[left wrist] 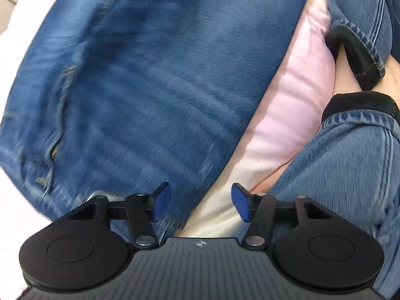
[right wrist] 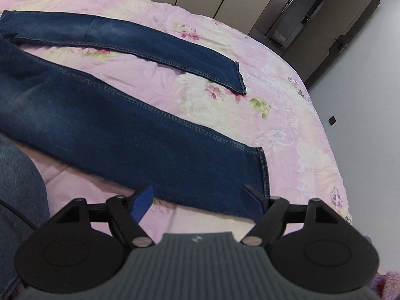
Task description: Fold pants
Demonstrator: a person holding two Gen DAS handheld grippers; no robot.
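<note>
- The pants [right wrist: 105, 120], dark blue jeans, lie spread on the pink floral bedspread [right wrist: 287, 130] with the 2 legs apart in a V. The near leg's hem [right wrist: 263, 172] lies close to the bed's right edge, and the far leg's hem [right wrist: 240, 77] lies further in, toward the far edge.
- The right gripper [right wrist: 200, 205] hangs over the near hem with its jaws apart and nothing between the pads.
- The left gripper [left wrist: 197, 205] points down over the upper part of the pants [left wrist: 155, 95], jaws apart and empty. That view is motion-blurred, so I cannot tell how near the pads are to the cloth.
- Risk: the person's own jeans [left wrist: 350, 175] kneel just beside the garment and are close in colour. A careless pinch by the left gripper could catch the wrong denim or the bedspread underneath.
- Risk: a shallow bite at the near hem could take only the top layer, so the leg would twist or slip out when carried over.
- Risk: the legs are splayed, so folding one onto the other without lining up the seams would likely leave a skewed, bunched fold.
- Risk: the soft quilt may drag along and wrinkle under the denim.
- Writing: no readable words or labels. Each gripper body bears only a small pale emblem [right wrist: 196, 239].
</note>
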